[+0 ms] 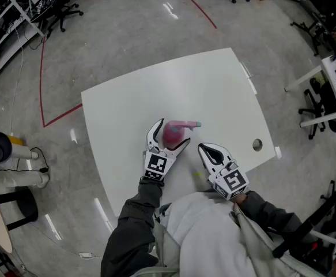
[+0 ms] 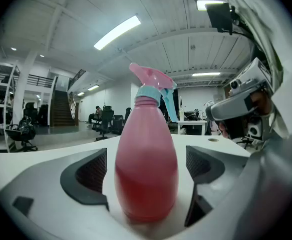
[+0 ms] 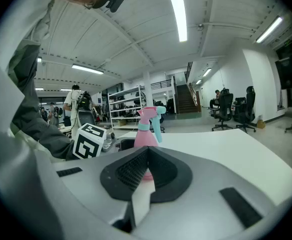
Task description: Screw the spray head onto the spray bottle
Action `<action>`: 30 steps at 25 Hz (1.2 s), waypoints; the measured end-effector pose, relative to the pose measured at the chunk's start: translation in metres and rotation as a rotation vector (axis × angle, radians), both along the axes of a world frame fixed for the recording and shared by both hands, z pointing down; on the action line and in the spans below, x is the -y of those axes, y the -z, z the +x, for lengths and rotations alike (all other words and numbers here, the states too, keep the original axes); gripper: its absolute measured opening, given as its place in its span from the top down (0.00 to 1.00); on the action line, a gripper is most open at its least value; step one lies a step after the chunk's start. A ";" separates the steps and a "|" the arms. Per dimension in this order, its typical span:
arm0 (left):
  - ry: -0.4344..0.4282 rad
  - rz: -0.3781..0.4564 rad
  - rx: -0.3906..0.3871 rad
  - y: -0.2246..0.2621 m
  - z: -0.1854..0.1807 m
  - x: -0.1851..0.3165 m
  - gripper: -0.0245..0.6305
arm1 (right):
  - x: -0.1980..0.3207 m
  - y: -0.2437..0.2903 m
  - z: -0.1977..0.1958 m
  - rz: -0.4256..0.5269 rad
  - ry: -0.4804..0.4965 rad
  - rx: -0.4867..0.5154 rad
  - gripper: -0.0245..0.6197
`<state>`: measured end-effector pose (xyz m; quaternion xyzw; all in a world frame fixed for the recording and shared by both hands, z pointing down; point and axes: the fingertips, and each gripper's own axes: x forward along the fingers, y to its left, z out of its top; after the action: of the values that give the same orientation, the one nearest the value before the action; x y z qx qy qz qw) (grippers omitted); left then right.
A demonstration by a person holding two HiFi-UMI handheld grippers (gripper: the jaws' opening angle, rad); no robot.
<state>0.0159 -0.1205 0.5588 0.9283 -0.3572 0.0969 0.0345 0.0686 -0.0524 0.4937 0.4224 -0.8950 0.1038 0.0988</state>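
A pink spray bottle stands upright on the white table, with its pink spray head seated on the neck over a teal collar. In the left gripper view the bottle fills the middle and the spray head tops it. My left gripper is open, its jaws on either side of the bottle's body with a gap at each pad. My right gripper is shut and empty, to the right of the bottle and apart from it. Past its closed jaws the right gripper view shows the bottle.
A round cable hole lies near the table's right edge. Office chairs and a white desk stand around the table. A red tape line runs on the floor at the left.
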 end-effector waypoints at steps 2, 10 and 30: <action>-0.042 0.000 0.016 -0.001 0.007 0.002 0.23 | -0.002 -0.004 -0.001 -0.007 -0.009 0.000 0.98; -0.075 -0.059 -0.032 -0.003 0.013 0.013 0.29 | 0.000 -0.004 -0.007 -0.012 -0.024 -0.008 0.98; 0.272 0.040 0.029 0.075 -0.007 -0.037 0.30 | 0.000 0.099 -0.083 0.123 0.125 0.023 0.71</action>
<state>0.0084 -0.0836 0.4839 0.8702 -0.4823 0.0977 0.0237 -0.0143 -0.0520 0.3948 0.3697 -0.9254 0.0470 0.0690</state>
